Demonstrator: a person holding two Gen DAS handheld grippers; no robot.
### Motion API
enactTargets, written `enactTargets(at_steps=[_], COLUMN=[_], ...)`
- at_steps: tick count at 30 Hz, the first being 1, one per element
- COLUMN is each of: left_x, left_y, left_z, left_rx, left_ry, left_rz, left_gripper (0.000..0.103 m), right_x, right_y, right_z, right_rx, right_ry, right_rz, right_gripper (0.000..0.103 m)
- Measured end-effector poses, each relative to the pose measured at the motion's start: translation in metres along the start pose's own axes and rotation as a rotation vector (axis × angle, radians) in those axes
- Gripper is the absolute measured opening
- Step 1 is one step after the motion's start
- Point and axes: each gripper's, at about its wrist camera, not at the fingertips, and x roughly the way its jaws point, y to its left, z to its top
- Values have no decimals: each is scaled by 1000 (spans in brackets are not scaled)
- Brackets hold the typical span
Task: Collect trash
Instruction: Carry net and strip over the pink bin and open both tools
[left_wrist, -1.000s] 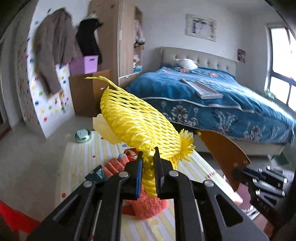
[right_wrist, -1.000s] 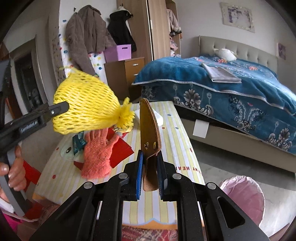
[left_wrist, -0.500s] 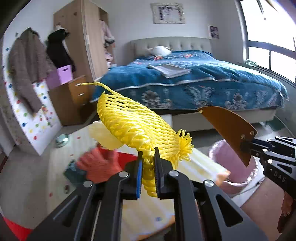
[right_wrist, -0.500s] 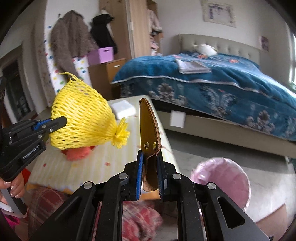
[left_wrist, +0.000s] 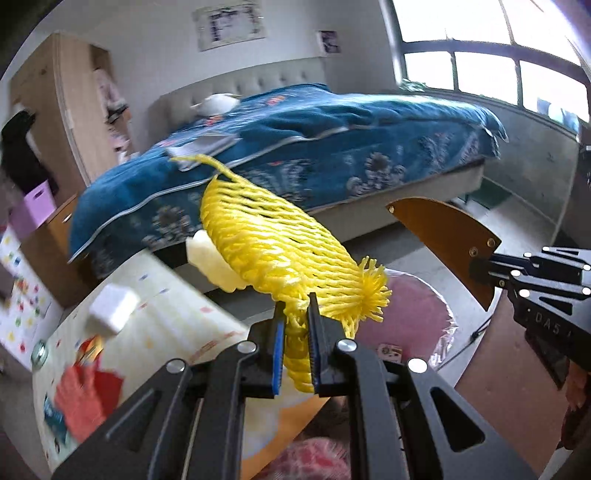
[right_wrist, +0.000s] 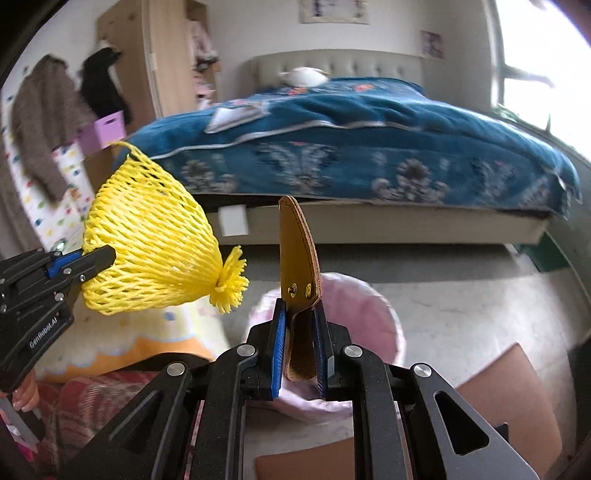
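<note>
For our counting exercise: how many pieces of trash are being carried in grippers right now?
2: a yellow foam net in the left gripper, a brown leather piece in the right gripper.

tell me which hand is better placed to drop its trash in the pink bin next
Probably right. Its claw, shut on the brown leather piece, looks straight over the pink bin. The left claw with the yellow net sits more over the table edge.

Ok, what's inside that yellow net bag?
A pale foam piece sticks out of the yellow net bag's open end. Through the mesh nothing else shows, though the far side stays hidden.
</note>
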Motion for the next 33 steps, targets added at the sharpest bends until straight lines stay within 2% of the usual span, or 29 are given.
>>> enactTargets(at_steps=[6,13,15,16,17,19,24,33], left_x=[39,70,77,79,80,81,71,20], left_y=[-18,-22,-22,-21,-18,-14,5,44], left_z=[11,20,24,25,25,25,19,-2], left_rx=[26,36,30,26,13,-9,-66,-155], left_ry=[51,71,68,68,66,69,86,73], left_rz=[15,20,20,19,21,20,32,98], left_gripper=[9,12,21,35,46,49,50,56], right_x=[24,57,65,68,70,71,58,16], right_y=[-37,-50,-50,-49,-50,-49,-51,-35], right_z=[3,7,10,11,12,13,14,16], right_rx=[57,77,77,76,77,80,98,83], right_ry=[38,70,70,69,62,55,34,-39], right_rz=[-36,-27,-27,-27,-33,-35,-22,18], right_gripper=[14,15,20,22,29,34,34,34])
